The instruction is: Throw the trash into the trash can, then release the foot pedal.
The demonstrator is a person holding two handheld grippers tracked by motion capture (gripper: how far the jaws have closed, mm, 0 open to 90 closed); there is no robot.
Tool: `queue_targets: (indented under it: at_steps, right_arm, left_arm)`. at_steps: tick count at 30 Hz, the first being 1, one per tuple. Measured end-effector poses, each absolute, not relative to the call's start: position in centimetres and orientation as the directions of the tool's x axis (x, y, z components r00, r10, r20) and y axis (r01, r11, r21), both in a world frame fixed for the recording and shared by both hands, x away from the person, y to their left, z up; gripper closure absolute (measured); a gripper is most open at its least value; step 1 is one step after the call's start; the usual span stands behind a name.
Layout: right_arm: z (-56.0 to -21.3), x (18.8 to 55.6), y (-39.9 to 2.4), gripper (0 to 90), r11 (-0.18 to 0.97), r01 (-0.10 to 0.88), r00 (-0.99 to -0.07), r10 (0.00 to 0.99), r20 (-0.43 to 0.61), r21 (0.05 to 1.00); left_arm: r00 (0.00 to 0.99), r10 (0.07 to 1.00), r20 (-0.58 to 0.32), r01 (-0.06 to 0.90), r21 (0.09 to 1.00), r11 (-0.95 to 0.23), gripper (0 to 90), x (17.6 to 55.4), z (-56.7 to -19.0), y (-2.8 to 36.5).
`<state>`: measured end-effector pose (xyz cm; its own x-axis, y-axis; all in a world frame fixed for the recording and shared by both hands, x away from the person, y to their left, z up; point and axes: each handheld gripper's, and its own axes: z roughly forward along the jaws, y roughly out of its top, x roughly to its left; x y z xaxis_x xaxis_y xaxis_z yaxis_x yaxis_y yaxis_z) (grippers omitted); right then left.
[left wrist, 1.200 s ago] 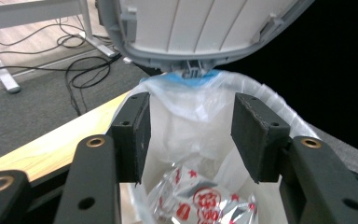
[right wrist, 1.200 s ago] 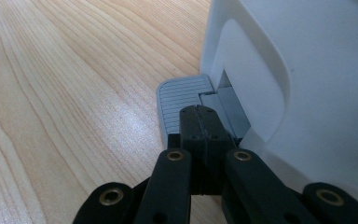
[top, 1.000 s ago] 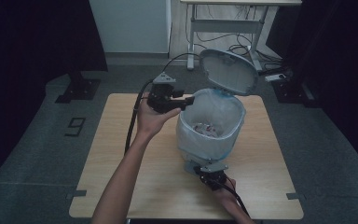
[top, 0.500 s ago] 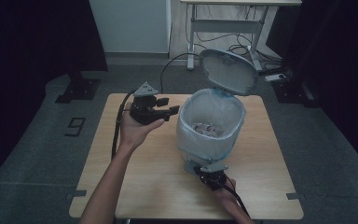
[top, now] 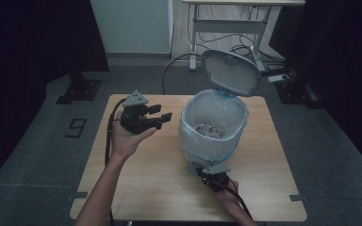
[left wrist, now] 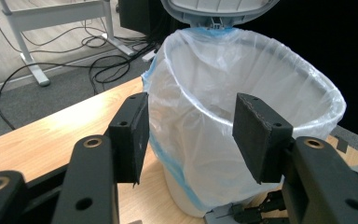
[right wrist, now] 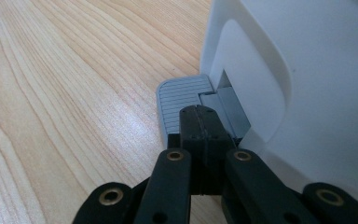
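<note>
Overhead, you have one light wooden worktop (top: 141,188), one white pedal bin lined with a clear plastic bag (top: 212,141), and two black grippers. That bin stands upright towards the worktop's far right corner, its long axis vertical, its mouth facing up and its round grey lid (top: 231,71) tipped open beyond the far rim. Some crumpled scraps (top: 207,129) lie inside the liner. Your left gripper (top: 162,117) sits in your raised left hand (top: 127,139) near the far left corner, apart from the bin, jaws pointing at it and spread with nothing between them. Your right gripper (top: 206,170) lies low at the bin's near foot, close to the worktop's near edge.

Along your left gripper (left wrist: 191,135), two black padded jaws stand apart and empty, framing the bag-lined bin (left wrist: 247,116). The liner is wrinkled, folded over the rim, with a blue band (left wrist: 168,158) lower down. The lid's underside (left wrist: 219,7) shows at the top.

Along your right gripper (right wrist: 199,122), both jaws are pressed together, tips resting on one ribbed grey foot pedal (right wrist: 179,105) that juts from the bin's white base (right wrist: 298,93) onto the wood (right wrist: 65,102).
</note>
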<state>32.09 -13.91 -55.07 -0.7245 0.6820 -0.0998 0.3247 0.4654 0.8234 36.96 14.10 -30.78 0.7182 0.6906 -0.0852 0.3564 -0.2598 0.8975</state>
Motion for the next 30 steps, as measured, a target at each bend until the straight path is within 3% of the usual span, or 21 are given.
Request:
queue_targets:
  at_steps: [5,7,10,16,24,30]
  right_arm:
    - [-55.0,32.3,-14.2,89.7,0.441,0.348,-0.726,0.686,-0.060,0.827]
    - [-55.0,32.3,-14.2,75.0,0.429,0.356,-0.714,0.698,-0.055,0.830]
    - [-55.0,32.0,-14.0,63.0,0.432,0.348,-0.722,0.690,-0.056,0.832]
    - [-54.7,31.3,-13.5,46.2,0.418,0.327,-0.727,0.684,-0.057,0.848]
    - [-53.9,30.7,-14.7,40.3,0.343,0.376,-0.746,0.663,0.062,0.861]
    - [-53.2,30.0,-15.7,40.0,0.319,0.374,-0.754,0.651,0.086,0.871]
  left_arm:
    - [0.718,0.691,-0.084,0.361,0.894,-0.267,45.7,36.8,-31.2,14.4]
    - [0.716,0.693,-0.084,0.363,0.893,-0.267,45.6,36.8,-31.3,14.6]
    - [0.712,0.696,-0.087,0.366,0.892,-0.264,45.2,36.8,-31.4,14.8]
    - [0.711,0.698,-0.087,0.366,0.893,-0.262,45.0,36.5,-31.5,15.0]
    - [0.713,0.696,-0.083,0.363,0.893,-0.266,44.8,36.3,-31.5,15.0]
    - [0.715,0.694,-0.079,0.362,0.892,-0.272,44.5,36.1,-31.7,14.8]
